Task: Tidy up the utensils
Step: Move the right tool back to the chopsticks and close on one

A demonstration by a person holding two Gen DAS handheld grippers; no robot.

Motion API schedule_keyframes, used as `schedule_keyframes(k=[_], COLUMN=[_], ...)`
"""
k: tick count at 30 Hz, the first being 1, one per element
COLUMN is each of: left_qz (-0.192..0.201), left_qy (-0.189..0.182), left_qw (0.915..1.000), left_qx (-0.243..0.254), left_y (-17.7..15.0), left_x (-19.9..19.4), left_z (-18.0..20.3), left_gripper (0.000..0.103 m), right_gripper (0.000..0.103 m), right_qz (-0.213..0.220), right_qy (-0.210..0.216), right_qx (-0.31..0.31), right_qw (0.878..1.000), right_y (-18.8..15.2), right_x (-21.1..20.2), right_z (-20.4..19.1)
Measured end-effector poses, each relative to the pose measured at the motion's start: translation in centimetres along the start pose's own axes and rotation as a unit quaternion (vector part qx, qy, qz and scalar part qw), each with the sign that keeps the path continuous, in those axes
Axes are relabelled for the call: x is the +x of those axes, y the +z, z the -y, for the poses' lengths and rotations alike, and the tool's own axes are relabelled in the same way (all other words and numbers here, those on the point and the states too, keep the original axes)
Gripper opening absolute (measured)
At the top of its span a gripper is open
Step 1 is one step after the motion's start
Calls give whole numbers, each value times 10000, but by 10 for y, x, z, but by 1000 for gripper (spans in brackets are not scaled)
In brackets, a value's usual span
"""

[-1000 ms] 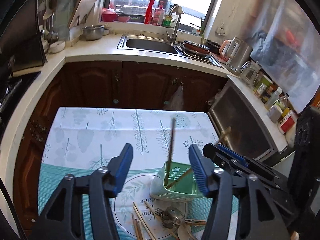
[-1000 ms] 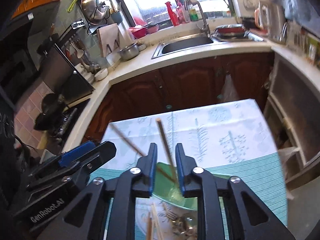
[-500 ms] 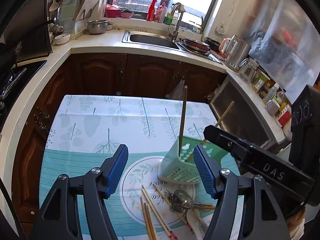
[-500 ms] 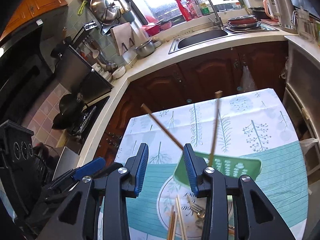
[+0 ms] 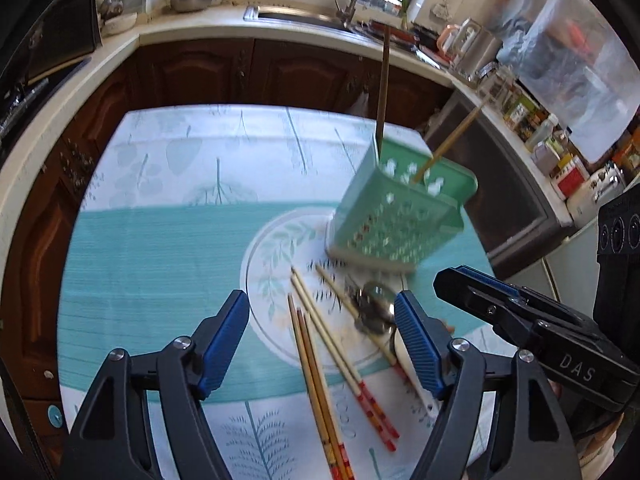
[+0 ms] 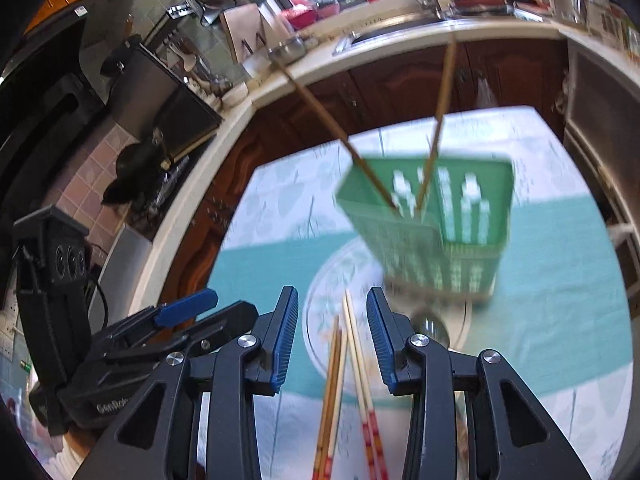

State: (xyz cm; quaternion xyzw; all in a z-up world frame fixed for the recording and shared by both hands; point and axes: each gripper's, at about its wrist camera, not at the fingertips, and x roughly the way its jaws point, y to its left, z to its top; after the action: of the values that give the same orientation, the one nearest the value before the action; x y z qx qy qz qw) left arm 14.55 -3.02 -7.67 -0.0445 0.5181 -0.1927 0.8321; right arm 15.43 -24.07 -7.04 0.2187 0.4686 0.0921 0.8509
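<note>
A green slotted basket (image 5: pixel 400 216) (image 6: pixel 432 216) stands on the patterned tablecloth (image 5: pixel 160 240) with two brown chopsticks (image 5: pixel 384 80) (image 6: pixel 320 108) leaning out of it. In front of it lie several loose chopsticks (image 5: pixel 316 368) (image 6: pixel 360 360), and metal spoons (image 5: pixel 372 304) (image 6: pixel 430 326) lie beside them. My left gripper (image 5: pixel 322 304) hovers over the chopsticks; its jaws are opening and grip nothing. My right gripper (image 6: pixel 332 296) is open, and the chopsticks lie on the table below its gap, untouched. The two grippers are side by side.
Dark wood cabinets and a pale counter with a sink (image 5: pixel 304 16) wrap around behind the table. A stove (image 6: pixel 132 184) is at the left, and jars and bottles (image 5: pixel 552 140) line the right counter. The table's right edge runs just past the basket.
Both grippers have come down and back from the basket toward the loose chopsticks. The right jaws, nearly shut around a chopstick in the basket, have widened; the left jaws have also spread.
</note>
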Motion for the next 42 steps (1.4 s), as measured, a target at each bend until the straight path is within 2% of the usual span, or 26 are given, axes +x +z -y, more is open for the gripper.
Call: schedule_keyframes(k=[5, 7, 10, 13, 18, 21, 25, 32, 42], left_qz=[-581, -843, -1127, -1367, -1391, -1379, -1361, -1277, -1092], left_qy=[-104, -98, -104, -178, -173, -159, -204, -258, -350], left_qw=[9982, 9962, 9933, 9901, 9899, 9899, 9893, 9889, 9893], left_qx=[-95, -183, -242, -271, -222, -279, -487, -709, -904], left_y=[-35, -49, -68, -82, -95, -99, -100, -103, -101], left_x=[27, 39, 52, 62, 63, 63, 63, 60, 53], left_z=[-13, -22, -31, -37, -38, -43, -53, -71, -92], left_gripper=[49, 36, 30, 18, 18, 18, 18, 18, 18], right_gripper=[35, 30, 25, 23, 18, 14, 14, 14, 14], right_qz=[-539, -774, -1145, -1417, -1662, -1749, -1856, -1984, -2179], right_qy=[-82, -108, -193, -112, 69, 120, 53, -225, -970], right_qx=[-29, -98, -216, -249, -377, -511, -636, -716, -1005], right_qw=[9985, 9969, 9930, 9895, 9853, 9832, 9805, 9773, 9659], right_y=[-54, -73, -89, -105, -129, -134, -136, -131, -122], right_x=[23, 34, 53, 67, 84, 89, 99, 123, 152], right_z=[9, 11, 9, 7, -2, -10, -22, -39, -70])
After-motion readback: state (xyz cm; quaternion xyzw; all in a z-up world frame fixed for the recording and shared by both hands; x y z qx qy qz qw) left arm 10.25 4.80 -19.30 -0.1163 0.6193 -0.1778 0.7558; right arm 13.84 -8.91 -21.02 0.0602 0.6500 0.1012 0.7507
